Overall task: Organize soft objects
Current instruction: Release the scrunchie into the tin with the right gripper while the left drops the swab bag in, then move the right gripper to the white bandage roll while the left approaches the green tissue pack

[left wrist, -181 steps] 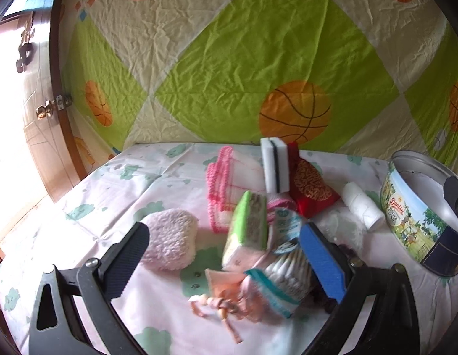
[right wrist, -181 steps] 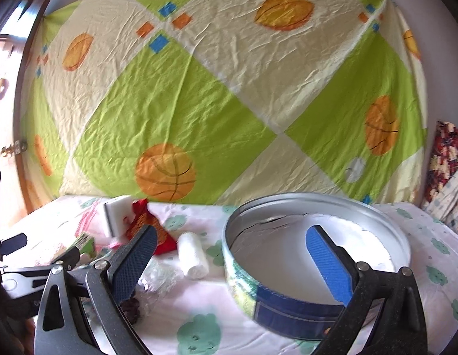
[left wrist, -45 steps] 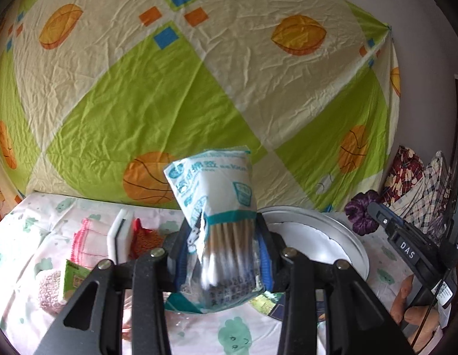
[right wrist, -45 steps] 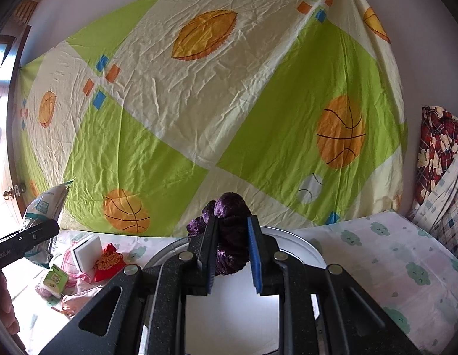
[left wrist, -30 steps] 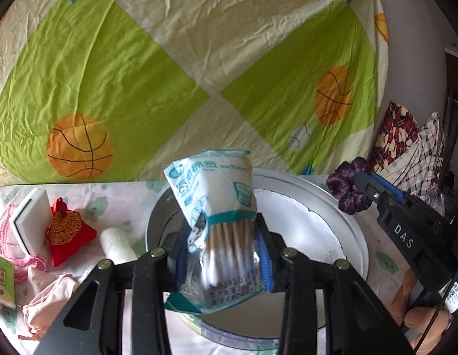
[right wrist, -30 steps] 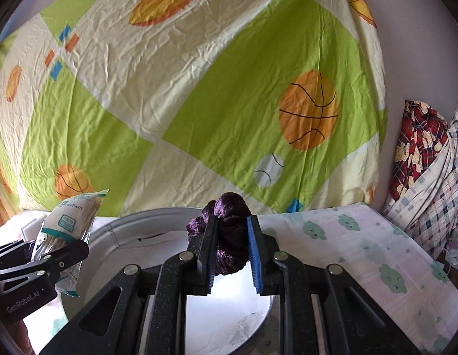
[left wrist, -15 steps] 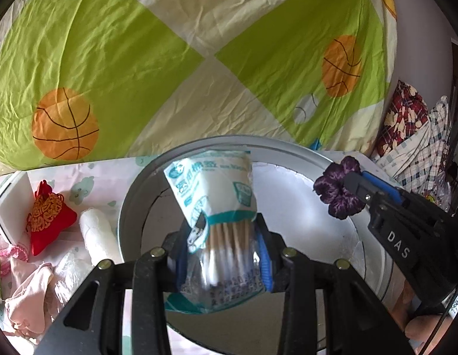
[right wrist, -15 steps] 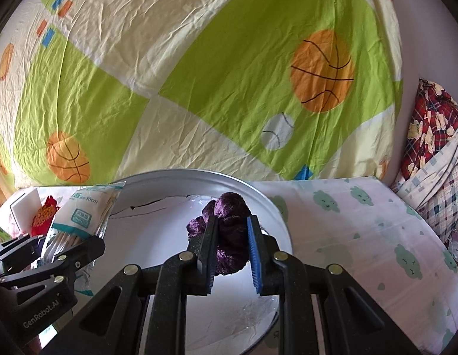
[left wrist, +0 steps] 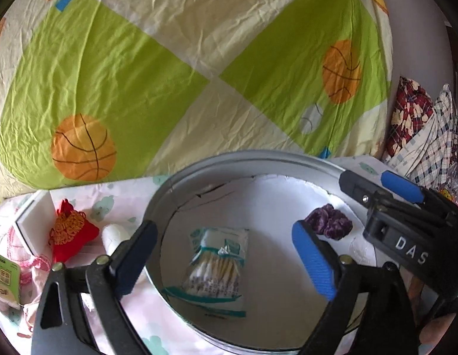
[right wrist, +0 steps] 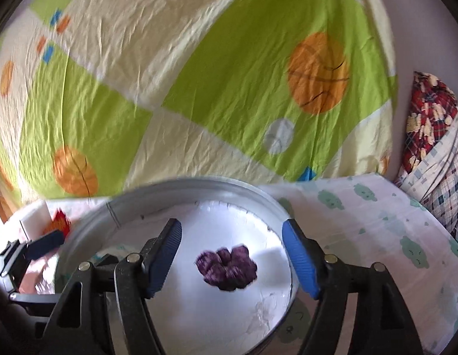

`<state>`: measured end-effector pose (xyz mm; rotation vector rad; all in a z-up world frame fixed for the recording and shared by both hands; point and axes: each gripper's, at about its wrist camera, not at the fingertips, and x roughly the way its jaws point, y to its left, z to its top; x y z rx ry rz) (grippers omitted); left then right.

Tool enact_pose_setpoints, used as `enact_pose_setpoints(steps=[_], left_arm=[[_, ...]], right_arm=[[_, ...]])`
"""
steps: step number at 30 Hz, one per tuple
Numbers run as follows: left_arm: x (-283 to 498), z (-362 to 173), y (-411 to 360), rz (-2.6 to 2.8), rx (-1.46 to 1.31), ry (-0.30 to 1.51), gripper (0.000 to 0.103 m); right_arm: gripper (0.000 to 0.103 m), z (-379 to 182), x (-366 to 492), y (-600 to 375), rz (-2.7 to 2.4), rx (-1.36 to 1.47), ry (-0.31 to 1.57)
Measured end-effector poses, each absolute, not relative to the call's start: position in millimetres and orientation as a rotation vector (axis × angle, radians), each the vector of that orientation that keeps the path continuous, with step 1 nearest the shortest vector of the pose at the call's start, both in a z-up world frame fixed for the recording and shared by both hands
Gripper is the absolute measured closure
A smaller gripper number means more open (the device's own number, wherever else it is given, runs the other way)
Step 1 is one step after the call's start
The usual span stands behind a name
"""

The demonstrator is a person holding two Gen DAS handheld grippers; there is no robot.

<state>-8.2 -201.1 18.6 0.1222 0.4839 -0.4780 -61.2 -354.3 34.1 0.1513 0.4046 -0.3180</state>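
Left wrist view: cotton swab packet [left wrist: 215, 261] and purple scrunchie [left wrist: 329, 224] lie inside the round tin [left wrist: 229, 162]; left gripper [left wrist: 226, 257] and right gripper [right wrist: 232, 242] gape empty. Next, probably fetch the red pouch [left wrist: 70, 230] at far left.

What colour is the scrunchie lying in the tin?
Dark purple scrunchie; clearest in the right wrist view.
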Motion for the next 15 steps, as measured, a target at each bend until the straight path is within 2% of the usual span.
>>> enact_pose_setpoints(steps=[2,4,15], left_arm=[[-11.2,25.8,-195.0,-0.467,0.103,0.442,0.002],[-12.7,29.2,-187.4,-0.438,0.078,0.409,0.000],[-10.9,28.0,-153.1,-0.349,0.080,0.382,0.000]], right_arm=[[0.028,41.7,-72.2,-357.0,-0.326,0.180,0.337],[0.023,45.8,-79.3,-357.8,-0.354,0.191,0.289],[0.022,50.9,-90.8,-356.9,-0.402,0.201,0.180]])
